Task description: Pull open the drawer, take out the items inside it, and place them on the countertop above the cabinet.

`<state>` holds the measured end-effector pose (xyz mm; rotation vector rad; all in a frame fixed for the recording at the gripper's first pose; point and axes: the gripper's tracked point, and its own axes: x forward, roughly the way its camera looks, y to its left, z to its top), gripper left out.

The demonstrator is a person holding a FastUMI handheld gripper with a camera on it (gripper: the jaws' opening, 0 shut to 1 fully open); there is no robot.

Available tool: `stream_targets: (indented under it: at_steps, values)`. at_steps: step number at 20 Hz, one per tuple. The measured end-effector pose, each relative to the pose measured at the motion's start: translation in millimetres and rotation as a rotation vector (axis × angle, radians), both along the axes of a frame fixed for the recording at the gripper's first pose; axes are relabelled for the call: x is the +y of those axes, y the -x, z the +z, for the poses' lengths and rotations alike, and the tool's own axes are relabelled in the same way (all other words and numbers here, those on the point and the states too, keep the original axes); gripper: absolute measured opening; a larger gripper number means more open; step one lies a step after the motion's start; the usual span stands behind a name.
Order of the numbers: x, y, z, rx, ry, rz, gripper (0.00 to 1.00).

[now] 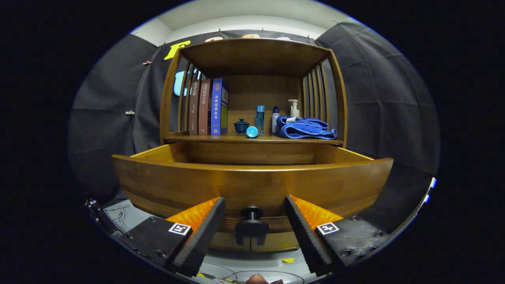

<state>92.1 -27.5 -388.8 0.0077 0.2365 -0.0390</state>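
Here the gripper (254,221) hangs with its jaws apart, one at either side of the dark drawer knob (252,216) without touching it. The wooden drawer (252,183) stands pulled out from the cabinet. On the worktop (236,139) at twelve o'clock stand three books (208,107), a teacup (241,126), bottles (260,118) and a folded blue towel (305,128).

Glossy wooden drawer (252,183) (fluffy towel (305,128))
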Motion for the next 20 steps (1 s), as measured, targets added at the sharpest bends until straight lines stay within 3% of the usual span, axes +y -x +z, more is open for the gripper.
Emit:
stream_targets:
  at_steps: [20]
  values:
    - [2, -119, -9, -0.007, 0.061, -0.009, 1.0]
